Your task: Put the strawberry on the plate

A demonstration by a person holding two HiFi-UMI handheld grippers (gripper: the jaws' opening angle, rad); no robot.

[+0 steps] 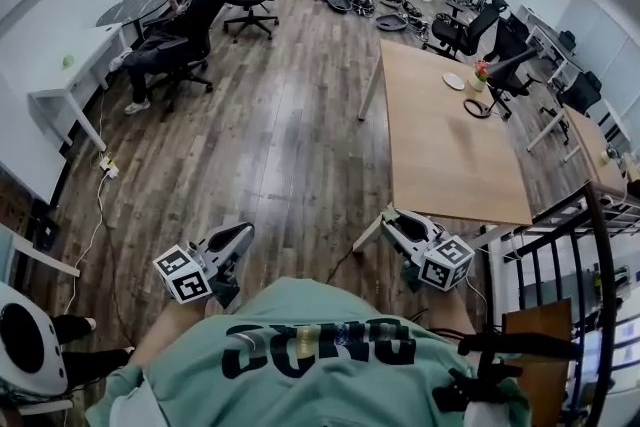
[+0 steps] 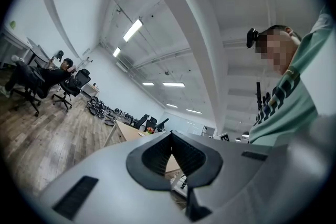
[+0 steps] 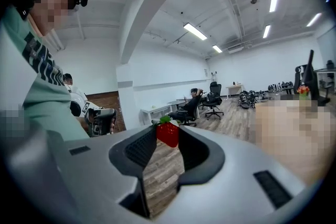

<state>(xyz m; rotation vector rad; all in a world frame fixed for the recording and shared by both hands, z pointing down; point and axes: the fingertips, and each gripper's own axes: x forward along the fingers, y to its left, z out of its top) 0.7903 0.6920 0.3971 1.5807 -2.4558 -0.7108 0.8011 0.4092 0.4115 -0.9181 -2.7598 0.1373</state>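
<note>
A red strawberry (image 3: pixel 168 135) with a green top sits pinched between the tips of my right gripper (image 3: pixel 168 130), which is shut on it. In the head view that gripper (image 1: pixel 389 219) is held close to the body, near the front corner of the wooden table (image 1: pixel 440 155); the strawberry is not visible there. A small white plate (image 1: pixel 454 81) lies at the table's far end. My left gripper (image 1: pixel 244 234) hangs over the floor on the left, and its jaws (image 2: pixel 171 135) meet at the tips with nothing between them.
Beside the plate stand a red and green object (image 1: pixel 481 70) and a black ring (image 1: pixel 478 107). Office chairs (image 1: pixel 462 33) crowd the table's far side. A person sits in a chair (image 1: pixel 180 40) at the far left. A black railing (image 1: pixel 590 255) is at the right.
</note>
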